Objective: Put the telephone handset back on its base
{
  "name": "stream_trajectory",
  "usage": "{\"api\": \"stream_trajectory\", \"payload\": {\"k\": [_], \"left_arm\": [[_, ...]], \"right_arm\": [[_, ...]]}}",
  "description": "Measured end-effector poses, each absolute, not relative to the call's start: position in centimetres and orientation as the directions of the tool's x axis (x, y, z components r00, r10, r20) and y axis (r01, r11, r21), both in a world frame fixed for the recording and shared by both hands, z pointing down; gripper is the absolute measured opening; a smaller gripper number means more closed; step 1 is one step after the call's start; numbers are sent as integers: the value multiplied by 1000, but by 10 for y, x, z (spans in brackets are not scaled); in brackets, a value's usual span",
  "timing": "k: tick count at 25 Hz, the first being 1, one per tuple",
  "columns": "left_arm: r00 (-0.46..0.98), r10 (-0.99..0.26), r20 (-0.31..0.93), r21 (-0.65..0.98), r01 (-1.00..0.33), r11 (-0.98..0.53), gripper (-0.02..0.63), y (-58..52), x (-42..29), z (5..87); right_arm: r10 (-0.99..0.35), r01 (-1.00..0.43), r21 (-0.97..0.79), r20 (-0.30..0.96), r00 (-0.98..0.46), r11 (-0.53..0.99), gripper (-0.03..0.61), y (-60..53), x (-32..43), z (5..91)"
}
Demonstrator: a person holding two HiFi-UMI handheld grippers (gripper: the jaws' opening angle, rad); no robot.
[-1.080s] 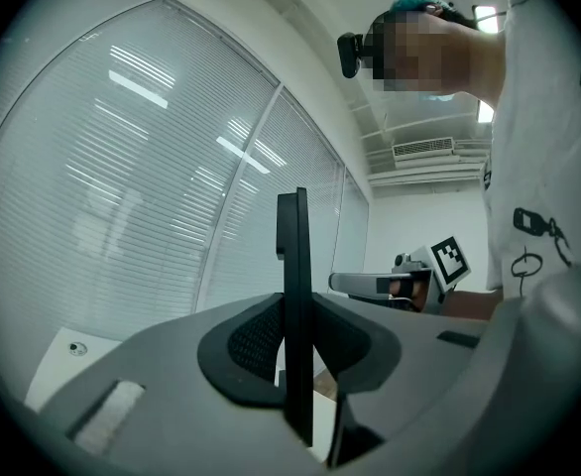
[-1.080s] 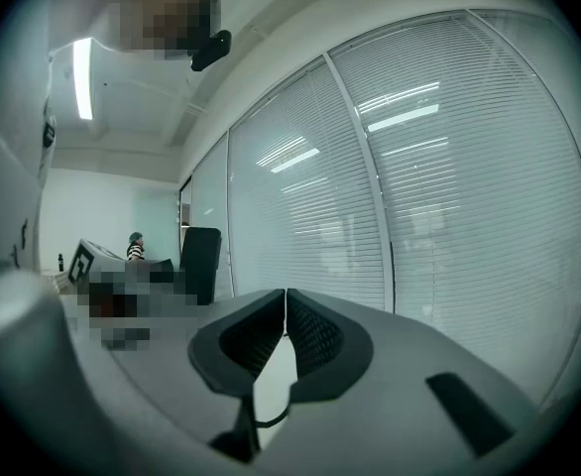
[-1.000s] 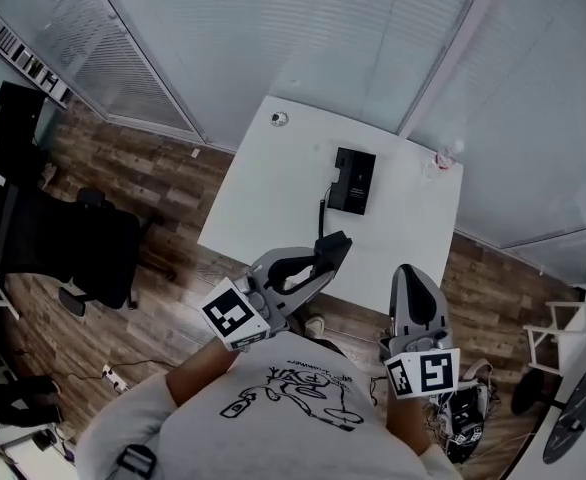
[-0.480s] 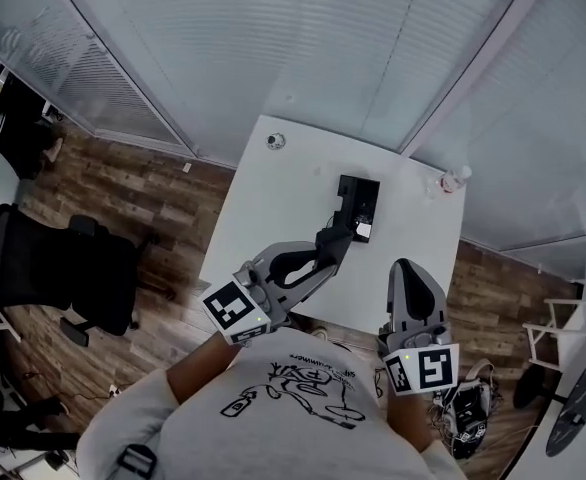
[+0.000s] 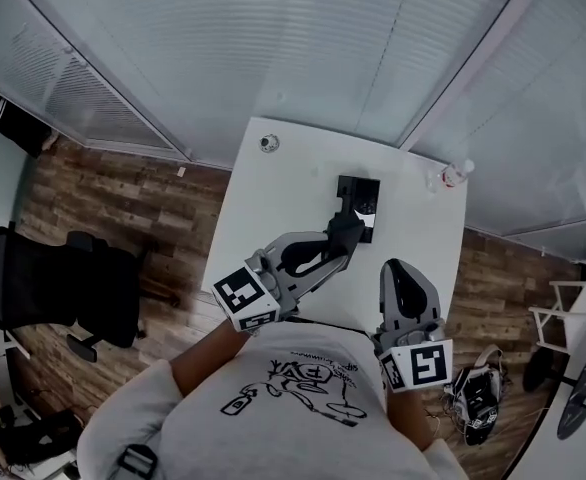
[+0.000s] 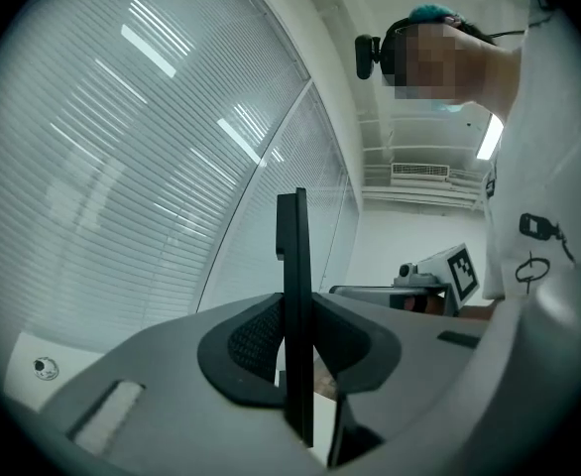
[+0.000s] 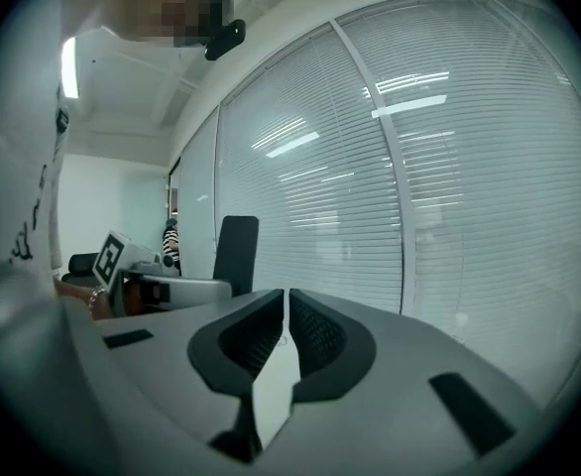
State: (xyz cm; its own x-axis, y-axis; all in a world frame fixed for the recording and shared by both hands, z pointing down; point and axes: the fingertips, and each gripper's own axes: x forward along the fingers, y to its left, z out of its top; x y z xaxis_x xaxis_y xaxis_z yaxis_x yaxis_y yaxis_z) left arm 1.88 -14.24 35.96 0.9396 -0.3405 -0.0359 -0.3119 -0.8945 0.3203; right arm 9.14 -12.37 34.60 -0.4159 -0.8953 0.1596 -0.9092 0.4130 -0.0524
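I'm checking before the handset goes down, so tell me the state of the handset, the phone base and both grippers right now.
telephone handset: off its base, clamped in the left gripper.
phone base: flat on the white table, handset not on it.
left gripper: shut on the telephone handset.
right gripper: shut, nothing between its jaws.

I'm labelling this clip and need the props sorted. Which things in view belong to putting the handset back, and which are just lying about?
Belong to the job: telephone handset, clamped in the left gripper; telephone base on the white table.

Lying about: small round object and bottle on the table; office chair on the floor; right gripper, shut and empty.
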Motion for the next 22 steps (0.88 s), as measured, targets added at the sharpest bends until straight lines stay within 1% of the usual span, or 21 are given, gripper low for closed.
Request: {"api": "stream_trajectory", "payload": {"k": [3,7,10,14,17,22], "left_arm": [[945,-326,-38,340,-294,-893,72,-153,26,369],[952,-305,-30,368,-273,-889,72,-163,38,393],[958,-286,-12,401,-258,-879,72,-169,44,414],[964,-267,-16,470,-228,-853,72,-179,46,440],[969,-247,-17,510,-204,-836,72,-182,48,459],[981,-193,-16,553,-153,-819,72,-187,57,489]], "right_arm": [[-867,-890,-52,210,-452,452,8,-122,83,372],[-808,-864,-77,320,-495,498,18,-119,73,428],[-731,-830,-123,416,-541,545,102,-115,63,477],[-644,-799,-103,535,-547,592,148,-112,53,533],[-612,-798,-112,581,-536,592,153,-112,49,567],[-596,-815,-132,618,-513,564,153,-117,54,603]]}}
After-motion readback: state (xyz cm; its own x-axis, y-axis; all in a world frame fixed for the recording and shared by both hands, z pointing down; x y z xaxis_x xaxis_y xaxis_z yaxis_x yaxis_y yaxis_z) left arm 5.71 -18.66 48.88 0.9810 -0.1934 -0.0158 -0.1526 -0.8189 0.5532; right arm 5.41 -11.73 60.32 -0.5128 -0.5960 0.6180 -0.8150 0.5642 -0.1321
